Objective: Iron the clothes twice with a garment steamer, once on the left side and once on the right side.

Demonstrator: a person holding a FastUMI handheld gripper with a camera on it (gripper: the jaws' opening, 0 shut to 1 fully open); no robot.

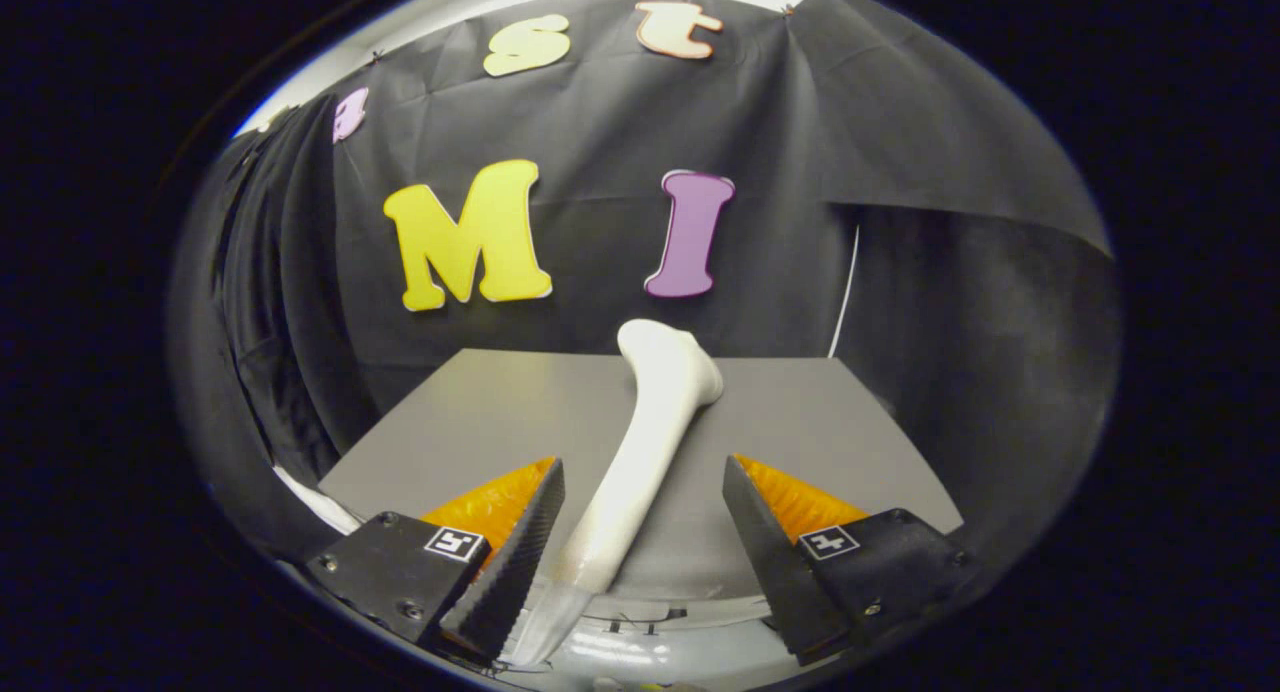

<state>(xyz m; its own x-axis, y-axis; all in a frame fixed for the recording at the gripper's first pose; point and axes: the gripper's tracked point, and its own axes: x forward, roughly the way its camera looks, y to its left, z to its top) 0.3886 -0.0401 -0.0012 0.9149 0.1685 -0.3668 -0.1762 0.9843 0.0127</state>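
Observation:
A white garment steamer (650, 442) lies lengthwise on the grey table (470, 412). Its flared head (668, 364) points away from me toward the far edge, and its handle runs back between my fingers. My gripper (642, 467) is open and straddles the handle. The left finger (520, 552) is right beside the handle's lower end, while the right finger (770, 552) stands well apart from it. The steamer's near end (548, 627) looks translucent and sits low between the finger bases.
Black cloth closes the booth behind and to both sides of the table. A thin white cord (846, 292) hangs down the cloth beyond the table's far right corner. A glossy white surface (640, 652) lies under the finger bases.

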